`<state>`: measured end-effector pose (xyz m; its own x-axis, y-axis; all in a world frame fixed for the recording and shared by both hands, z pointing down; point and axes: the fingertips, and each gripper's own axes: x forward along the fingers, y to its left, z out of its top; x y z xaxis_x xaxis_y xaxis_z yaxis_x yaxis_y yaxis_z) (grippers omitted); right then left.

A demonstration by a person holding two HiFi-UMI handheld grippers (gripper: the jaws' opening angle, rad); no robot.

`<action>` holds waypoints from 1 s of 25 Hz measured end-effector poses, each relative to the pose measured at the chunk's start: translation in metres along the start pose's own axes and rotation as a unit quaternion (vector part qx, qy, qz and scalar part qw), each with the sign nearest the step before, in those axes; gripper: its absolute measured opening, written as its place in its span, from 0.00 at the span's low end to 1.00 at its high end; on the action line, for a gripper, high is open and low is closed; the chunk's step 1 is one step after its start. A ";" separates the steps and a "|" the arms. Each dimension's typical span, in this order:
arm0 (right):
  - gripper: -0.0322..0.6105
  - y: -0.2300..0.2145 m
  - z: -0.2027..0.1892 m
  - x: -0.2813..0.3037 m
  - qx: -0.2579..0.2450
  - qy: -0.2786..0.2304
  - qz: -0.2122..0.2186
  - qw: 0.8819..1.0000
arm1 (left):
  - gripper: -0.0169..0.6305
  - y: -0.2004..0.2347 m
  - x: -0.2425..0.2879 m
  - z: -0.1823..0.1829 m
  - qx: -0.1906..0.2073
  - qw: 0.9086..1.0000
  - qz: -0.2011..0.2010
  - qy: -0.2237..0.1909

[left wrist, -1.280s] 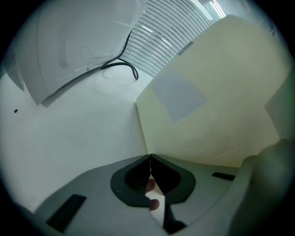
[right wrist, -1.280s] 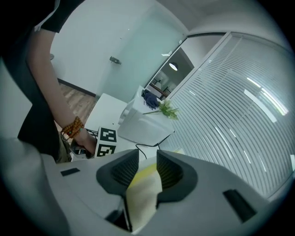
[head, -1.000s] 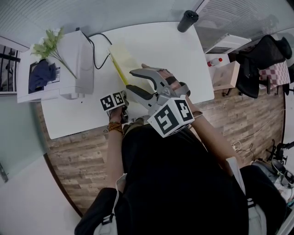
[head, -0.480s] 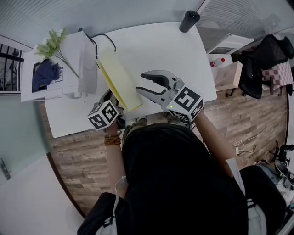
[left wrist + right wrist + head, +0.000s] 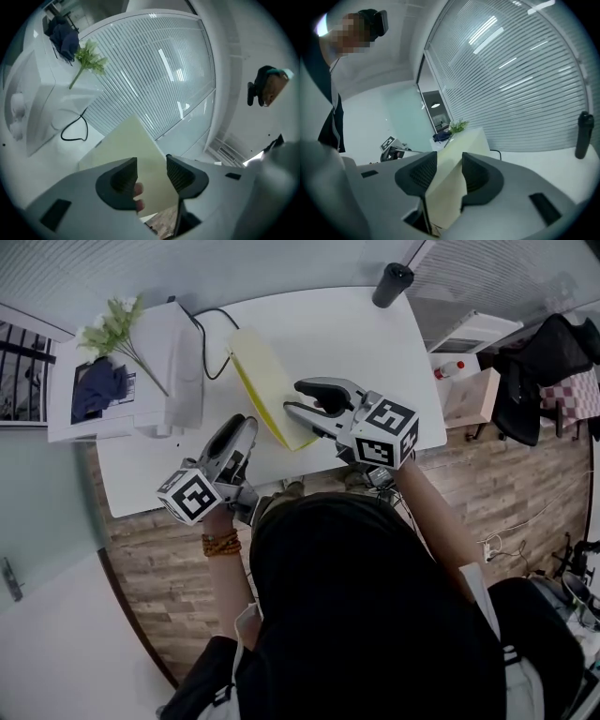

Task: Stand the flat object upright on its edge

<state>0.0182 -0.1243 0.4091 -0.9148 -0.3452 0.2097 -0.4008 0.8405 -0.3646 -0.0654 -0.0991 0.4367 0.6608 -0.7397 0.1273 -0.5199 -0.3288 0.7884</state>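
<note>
The flat object is a pale yellow board [image 5: 267, 390]. It stands steeply tilted on one long edge on the white table [image 5: 356, 343]. My right gripper [image 5: 294, 397] reaches in from the right, and its jaws straddle the board's near end. In the right gripper view the board [image 5: 450, 187] fills the gap of the right gripper [image 5: 449, 161], whose jaws stand wide apart around the thin board. My left gripper [image 5: 241, 423] hangs left of the board and clear of it. Its jaws have just been opening. In the left gripper view nothing lies between the jaws of the left gripper [image 5: 151, 166], and the board [image 5: 136, 150] shows beyond them.
A white boxy appliance [image 5: 173, 352] with a black cable [image 5: 202, 334] stands at the table's left, with a green sprig [image 5: 112, 324] over it. A dark cylinder [image 5: 392, 284] stands at the far right corner. The table's front edge runs just below both grippers.
The left gripper lifted the board's near end, then opened and drew back left of it. The right gripper rolled and moved in until its jaws stood around the board.
</note>
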 end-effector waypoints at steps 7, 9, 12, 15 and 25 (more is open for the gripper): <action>0.29 -0.004 -0.007 -0.005 0.024 0.005 -0.008 1.000 | 0.33 -0.020 0.026 -0.006 0.014 0.999 0.001 0.048; 0.29 -0.003 -0.007 -0.006 0.005 0.016 -0.011 1.000 | 0.35 -0.021 0.030 -0.007 0.023 0.998 0.011 0.056; 0.29 0.001 -0.006 -0.005 -0.036 0.036 -0.002 0.999 | 0.35 -0.023 0.031 -0.009 0.013 0.998 0.013 0.061; 0.29 -0.002 -0.005 -0.005 -0.007 0.036 0.020 0.999 | 0.35 -0.023 0.029 -0.006 -0.002 0.998 0.015 0.055; 0.26 -0.004 -0.010 -0.005 0.056 0.027 0.008 0.998 | 0.36 -0.021 0.041 -0.011 0.039 0.995 0.043 0.086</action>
<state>0.0253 -0.1217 0.4187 -0.9184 -0.3061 0.2507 -0.3917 0.7930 -0.4666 -0.0213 -0.1153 0.4319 0.6915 -0.6580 0.2981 -0.6145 -0.3188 0.7216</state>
